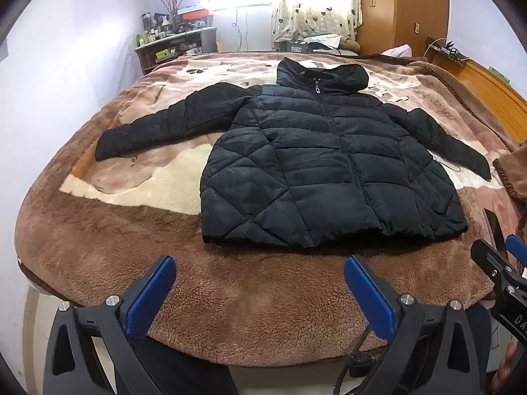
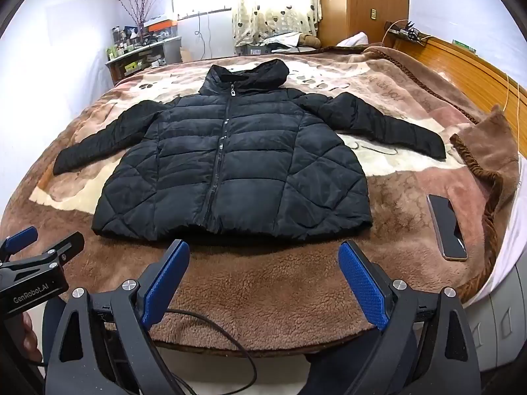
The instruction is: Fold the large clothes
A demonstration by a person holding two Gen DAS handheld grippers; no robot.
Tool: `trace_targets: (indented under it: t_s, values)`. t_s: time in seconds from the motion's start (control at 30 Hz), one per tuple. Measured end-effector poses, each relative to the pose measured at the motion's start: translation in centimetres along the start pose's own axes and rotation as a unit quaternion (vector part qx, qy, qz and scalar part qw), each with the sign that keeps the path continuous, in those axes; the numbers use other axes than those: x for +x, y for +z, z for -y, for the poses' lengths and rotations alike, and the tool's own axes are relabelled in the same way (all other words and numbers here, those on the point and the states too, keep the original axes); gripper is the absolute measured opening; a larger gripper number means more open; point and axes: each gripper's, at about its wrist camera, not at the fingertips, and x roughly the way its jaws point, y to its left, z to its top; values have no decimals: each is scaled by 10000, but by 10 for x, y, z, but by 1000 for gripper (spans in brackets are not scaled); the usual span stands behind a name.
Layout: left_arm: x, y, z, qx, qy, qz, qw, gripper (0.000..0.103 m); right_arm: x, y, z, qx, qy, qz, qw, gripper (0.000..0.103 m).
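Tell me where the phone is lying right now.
In the right wrist view the phone lies flat on the brown blanket, right of the black jacket near its hem, by the bed's right edge.

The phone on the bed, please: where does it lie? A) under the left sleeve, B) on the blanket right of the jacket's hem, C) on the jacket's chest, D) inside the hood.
B: the phone lies on the blanket, apart from the jacket.

One black jacket (image 2: 230,164), one phone (image 2: 447,227), one blanket (image 2: 263,289) and two grippers: left gripper (image 1: 260,291), right gripper (image 2: 263,276).
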Motion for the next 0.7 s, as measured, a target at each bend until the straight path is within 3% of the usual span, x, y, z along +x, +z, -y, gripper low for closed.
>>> trace_targets:
  t_s: [0.7]
  values:
    - [-4, 3, 0, -24, 12, -46, 10000, 103, -5, 4, 3, 50, 11, 98, 9999, 92]
